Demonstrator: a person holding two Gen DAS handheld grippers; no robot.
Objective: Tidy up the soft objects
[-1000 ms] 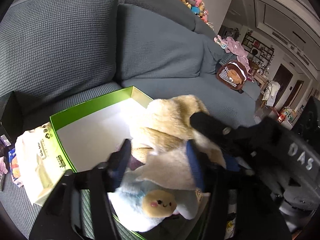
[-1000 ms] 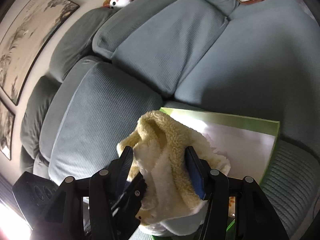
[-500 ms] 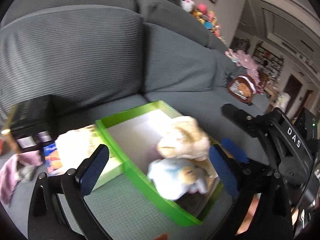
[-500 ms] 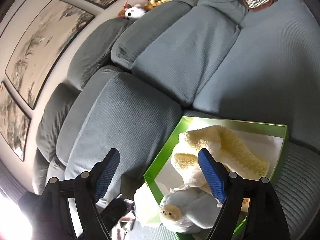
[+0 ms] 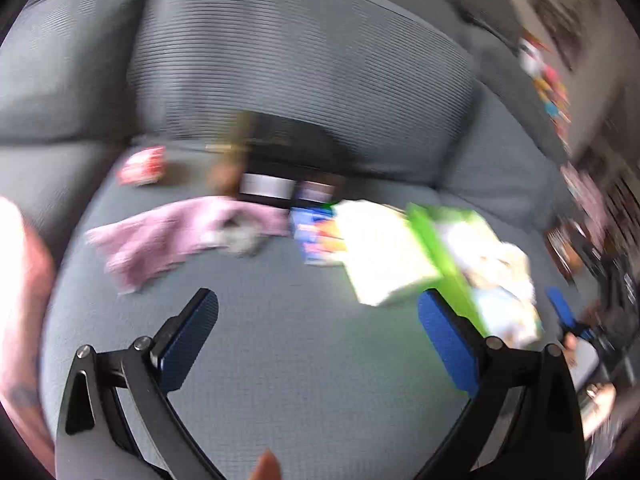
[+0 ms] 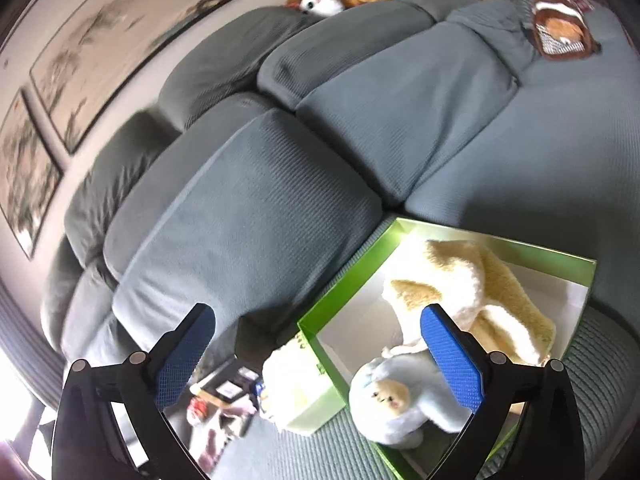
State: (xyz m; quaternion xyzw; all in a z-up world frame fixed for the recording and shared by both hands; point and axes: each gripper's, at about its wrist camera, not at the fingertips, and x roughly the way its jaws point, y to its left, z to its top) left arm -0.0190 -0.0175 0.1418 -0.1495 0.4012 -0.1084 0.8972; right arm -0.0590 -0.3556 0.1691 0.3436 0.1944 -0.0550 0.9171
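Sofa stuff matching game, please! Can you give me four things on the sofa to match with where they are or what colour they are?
Things:
1. cream plush toy
2. pink cloth
3. bear bag
4. green box

Matches:
A. lying flat on the sofa seat, outside the box
B. far off at the sofa's other end
C. holds the two plush toys
D. inside the box, beside the pale blue plush toy

Pairs: 1-D, 2-A, 3-B, 4-C

Bare sofa seat (image 5: 304,360): open passage ahead of the left jaws. Obstacles beyond: pink cloth (image 5: 168,236), tissue pack (image 5: 384,256), green box (image 6: 348,300). Box room: plush toys (image 6: 460,312) fill the near half; far corner free.
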